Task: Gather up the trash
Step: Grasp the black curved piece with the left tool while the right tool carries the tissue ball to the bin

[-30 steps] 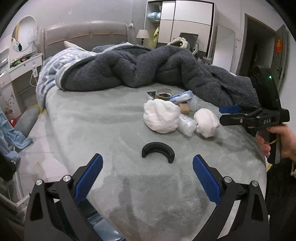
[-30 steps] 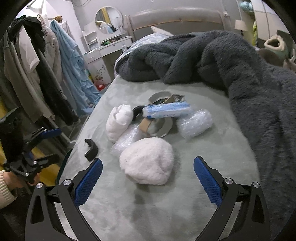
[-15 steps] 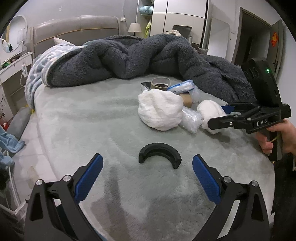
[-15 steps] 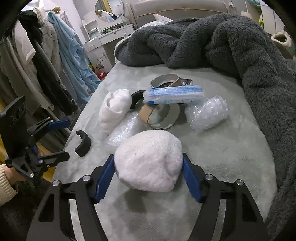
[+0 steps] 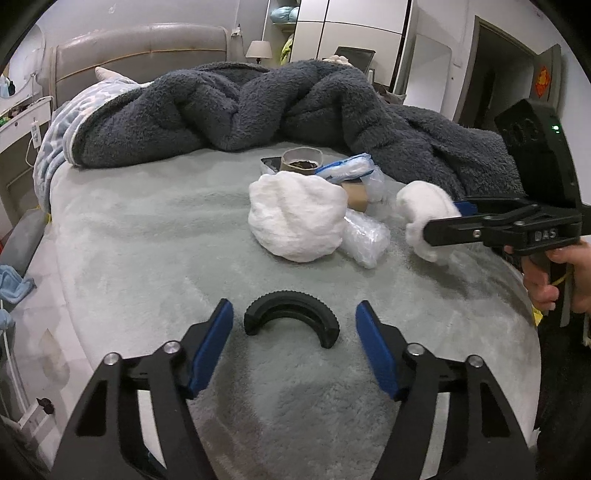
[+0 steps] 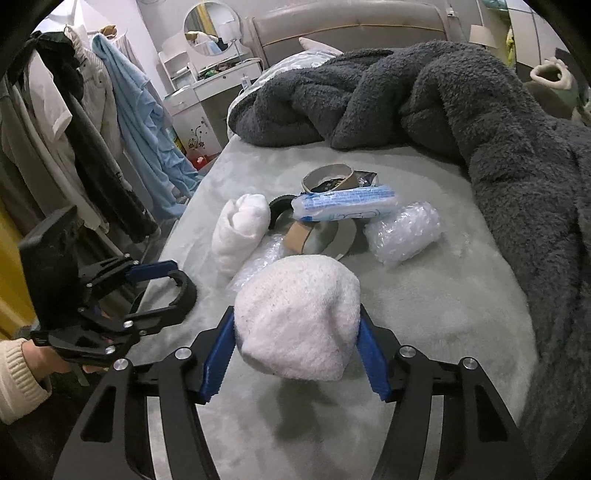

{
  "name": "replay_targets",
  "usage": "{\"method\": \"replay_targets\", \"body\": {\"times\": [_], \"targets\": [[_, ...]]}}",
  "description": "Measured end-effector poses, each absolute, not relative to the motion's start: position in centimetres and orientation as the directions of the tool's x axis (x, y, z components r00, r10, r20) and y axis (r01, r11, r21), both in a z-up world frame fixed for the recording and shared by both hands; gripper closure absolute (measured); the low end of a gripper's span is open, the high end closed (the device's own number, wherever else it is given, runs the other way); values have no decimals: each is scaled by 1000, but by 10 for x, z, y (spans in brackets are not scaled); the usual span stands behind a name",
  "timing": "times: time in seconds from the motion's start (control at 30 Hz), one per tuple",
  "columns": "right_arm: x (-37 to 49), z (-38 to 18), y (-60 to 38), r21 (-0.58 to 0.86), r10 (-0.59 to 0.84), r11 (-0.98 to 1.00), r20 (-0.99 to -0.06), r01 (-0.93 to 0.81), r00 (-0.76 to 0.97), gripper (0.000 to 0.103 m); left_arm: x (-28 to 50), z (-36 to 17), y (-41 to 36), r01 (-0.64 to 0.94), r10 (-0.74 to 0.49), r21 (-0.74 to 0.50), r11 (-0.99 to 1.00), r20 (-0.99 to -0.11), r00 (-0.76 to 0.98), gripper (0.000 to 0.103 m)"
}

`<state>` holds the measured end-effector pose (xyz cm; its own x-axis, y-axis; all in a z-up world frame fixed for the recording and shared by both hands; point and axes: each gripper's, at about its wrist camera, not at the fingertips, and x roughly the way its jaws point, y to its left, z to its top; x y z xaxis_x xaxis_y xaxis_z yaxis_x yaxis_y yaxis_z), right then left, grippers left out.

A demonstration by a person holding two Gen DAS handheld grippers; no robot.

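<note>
While the trash lies heaped on the grey-green bed cover point(image 5: 147, 236), a white fluffy wad point(image 6: 299, 317) is clamped between the blue pads of the right gripper point(image 6: 295, 354), whose jaws have just been closing and now press on both its sides. In the left wrist view the same wad point(image 5: 424, 210) is partly masked by that gripper's black fingers point(image 5: 450, 229), so the grip itself is shown only by the right wrist camera.

A black half-ring point(image 5: 291, 321) is seen on the cover between the pads of the left gripper point(image 5: 293, 347); its jaws have just been closing, yet gaps are left on either side and nothing is held. From the right wrist view the half-ring point(image 6: 181, 291) is seen framed by the left gripper point(image 6: 162, 291), though contact cannot be told there.

Beyond, a larger white wad point(image 5: 295, 218) is seen, with a bubble-wrap roll point(image 5: 364, 240) touching it. A second bubble-wrap roll point(image 6: 402, 232), a blue-printed plastic sleeve point(image 6: 343, 206) and a cardboard tape core point(image 6: 328, 177) are shown plainly only in the right wrist view.

A dark grey fleece blanket point(image 5: 229, 110) is bunched behind the heap. Hanging clothes point(image 6: 92, 122) and a round mirror point(image 6: 212, 27) are caught by the right wrist camera alone, a wardrobe point(image 5: 354, 44) by the left.
</note>
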<state>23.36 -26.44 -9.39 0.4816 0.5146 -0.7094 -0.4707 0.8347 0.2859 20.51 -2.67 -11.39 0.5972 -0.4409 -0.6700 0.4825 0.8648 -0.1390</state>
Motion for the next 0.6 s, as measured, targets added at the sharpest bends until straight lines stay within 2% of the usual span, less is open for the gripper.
{"method": "replay_targets", "body": {"times": [0.17, 0.43, 0.6], "targets": [[227, -85, -255, 275, 505, 843, -701, -463, 504, 40, 202, -114, -29, 479, -432, -133, 868, -679, 593, 51], [209, -78, -226, 234, 479, 852, -709, -468, 518, 40, 190, -99, -14, 407, -418, -180, 896, -654, 630, 52], [195, -72, -204, 209, 475, 848, -706, -486, 525, 40, 178, -87, -2, 301, -313, -139, 943, -669, 674, 52]]}}
